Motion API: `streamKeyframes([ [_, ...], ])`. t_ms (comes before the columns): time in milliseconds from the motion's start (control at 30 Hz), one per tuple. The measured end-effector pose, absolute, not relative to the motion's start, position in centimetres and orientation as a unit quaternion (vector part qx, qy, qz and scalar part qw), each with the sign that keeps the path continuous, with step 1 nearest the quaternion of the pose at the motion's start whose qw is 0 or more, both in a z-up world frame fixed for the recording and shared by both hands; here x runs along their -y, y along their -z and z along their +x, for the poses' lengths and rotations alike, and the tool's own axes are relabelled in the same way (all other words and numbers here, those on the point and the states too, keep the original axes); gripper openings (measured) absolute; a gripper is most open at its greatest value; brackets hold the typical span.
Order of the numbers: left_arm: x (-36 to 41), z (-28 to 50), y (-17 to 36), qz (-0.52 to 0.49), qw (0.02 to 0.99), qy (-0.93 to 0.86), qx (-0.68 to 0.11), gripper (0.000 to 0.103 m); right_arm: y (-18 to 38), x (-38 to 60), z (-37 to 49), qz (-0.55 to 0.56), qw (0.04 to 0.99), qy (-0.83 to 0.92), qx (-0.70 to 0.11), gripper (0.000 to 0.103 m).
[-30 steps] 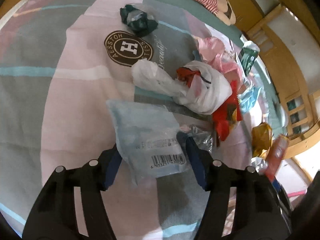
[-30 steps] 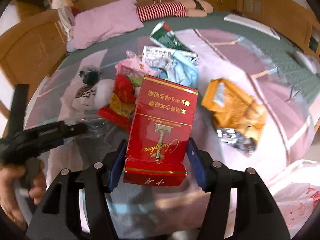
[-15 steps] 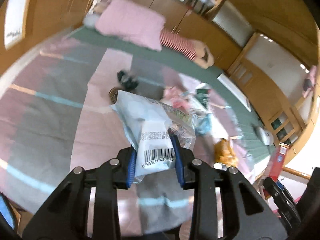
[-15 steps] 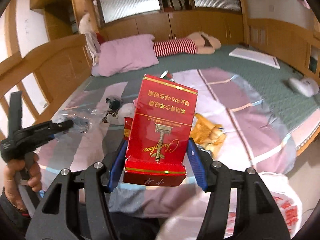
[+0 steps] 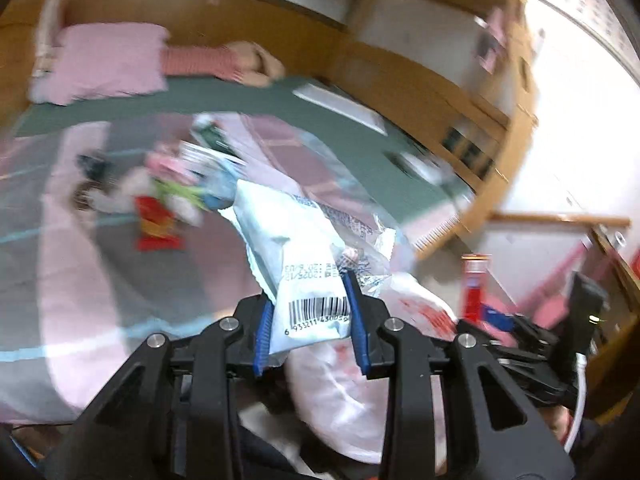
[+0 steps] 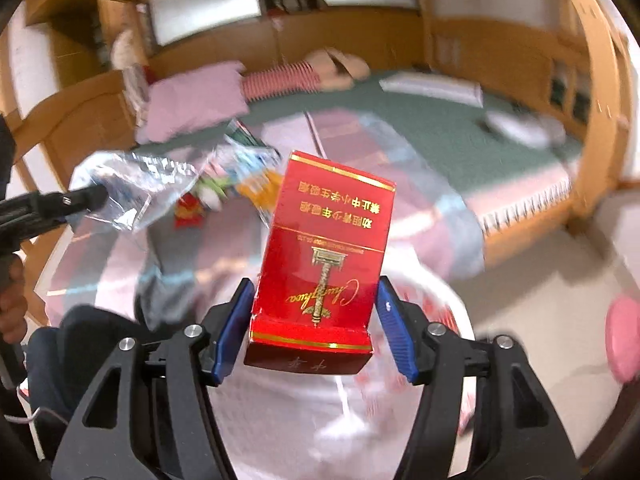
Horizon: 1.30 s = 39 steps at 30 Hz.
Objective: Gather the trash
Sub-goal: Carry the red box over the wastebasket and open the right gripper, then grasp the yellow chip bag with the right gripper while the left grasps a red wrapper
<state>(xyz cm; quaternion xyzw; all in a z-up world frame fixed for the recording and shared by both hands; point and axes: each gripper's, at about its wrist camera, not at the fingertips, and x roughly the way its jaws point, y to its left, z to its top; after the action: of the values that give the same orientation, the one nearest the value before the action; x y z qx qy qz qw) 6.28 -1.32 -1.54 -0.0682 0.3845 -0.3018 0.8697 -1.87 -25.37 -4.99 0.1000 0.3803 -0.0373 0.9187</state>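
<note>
We see the left hand-held gripper (image 5: 310, 326) clamped on a pale blue plastic wrapper (image 5: 304, 256) with a barcode, held up in the air over a white plastic bag (image 5: 352, 392) that lies below it, the bed (image 5: 100, 280) with more litter behind. The right hand-held gripper (image 6: 316, 328) has a red cigarette box (image 6: 326, 264) between its blue pads; its jaws have just been opening, with gaps on both sides of the box, above the white bag.
</note>
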Motion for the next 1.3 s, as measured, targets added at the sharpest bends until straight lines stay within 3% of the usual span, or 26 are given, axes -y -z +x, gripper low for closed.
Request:
streamKeyframes([
  [33, 2.6, 6.0, 1.9, -0.056, 0.863, 0.311, -0.395, 0.033, 5.7, 26.0, -1.9, 0.117, 0.910, 0.033, -0.396, 0.076],
  [100, 4.2, 5.6, 2.8, -0.041, 0.850, 0.323, -0.415, 0.033, 5.9, 26.9, -2.1, 0.137, 0.907, 0.042, -0.396, 0.084],
  [233, 7.3, 5.5, 5.1, -0.019, 0.816, 0.359, -0.453, 0.037, 4.6, 27.8, -3.3, 0.130, 0.927, 0.058, -0.347, 0.089],
  [300, 8.4, 5.4, 6.3, -0.019, 0.799, 0.377, -0.467, 0.060, 4.1, 27.9, -3.8, 0.128, 0.936, 0.057, -0.322, 0.089],
  [333, 8.9, 5.2, 6.7, -0.021, 0.795, 0.383, -0.470, 0.080, 3.8, 27.8, -3.8, 0.126, 0.940, 0.059, -0.312, 0.090],
  [367, 9.3, 5.0, 7.0, -0.024, 0.790, 0.391, -0.472, 0.090, 3.7, 28.4, -4.3, 0.124, 0.942, 0.059, -0.307, 0.090],
  [633, 4.7, 7.8, 7.0, -0.067, 0.822, 0.321, -0.466, 0.093, 4.1, 29.2, -2.4, 0.104, 0.937, 0.068, -0.326, 0.092],
  [1033, -8.8, 15.0, 7.6, -0.162, 0.874, 0.107, -0.446, 0.093, 9.5, 23.9, 15.9, 0.004, 0.906, 0.049, -0.420, 0.092],
  [1300, -6.9, 23.0, 11.9, -0.109, 0.863, 0.061, -0.490, 0.096, 14.3, 19.2, 22.9, -0.059, 0.883, 0.052, -0.462, 0.092],
])
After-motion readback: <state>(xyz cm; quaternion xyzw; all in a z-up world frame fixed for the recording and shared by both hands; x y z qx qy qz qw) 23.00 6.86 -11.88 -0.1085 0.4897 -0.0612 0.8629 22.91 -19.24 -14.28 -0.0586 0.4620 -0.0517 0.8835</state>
